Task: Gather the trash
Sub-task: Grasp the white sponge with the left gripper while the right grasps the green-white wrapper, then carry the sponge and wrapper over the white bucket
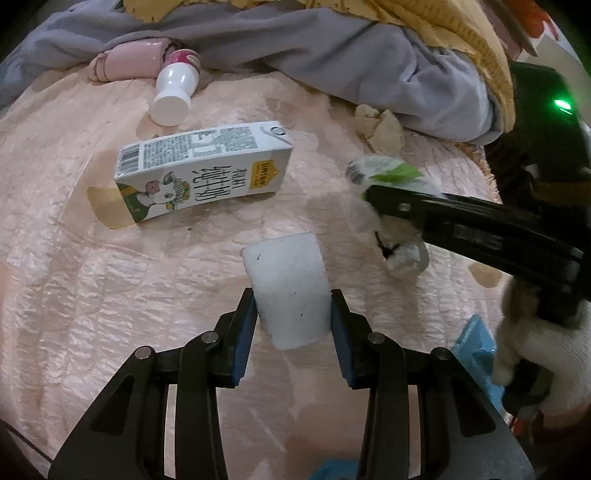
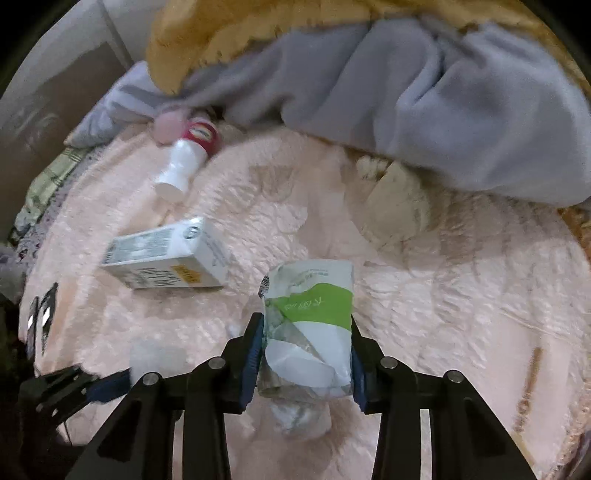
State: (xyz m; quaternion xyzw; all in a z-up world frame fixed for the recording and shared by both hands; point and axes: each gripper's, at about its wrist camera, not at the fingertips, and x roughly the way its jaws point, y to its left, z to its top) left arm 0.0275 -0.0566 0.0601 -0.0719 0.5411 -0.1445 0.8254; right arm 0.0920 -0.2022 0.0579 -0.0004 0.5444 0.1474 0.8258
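Note:
On the pink quilted bedspread, my left gripper is shut on a white foam block, its blue pads pressing both sides. My right gripper is shut on a crumpled white and green packet. From the left wrist view it comes in from the right, held by a gloved hand. A milk carton lies flat beyond the block. Farther back lies a small white bottle with a red label. Beige crumpled paper sits near the blanket's edge.
A grey blanket and a yellow one are heaped along the far side. A pink roll lies by the bottle. Something blue shows at the lower right. The left gripper appears low on the left of the right wrist view.

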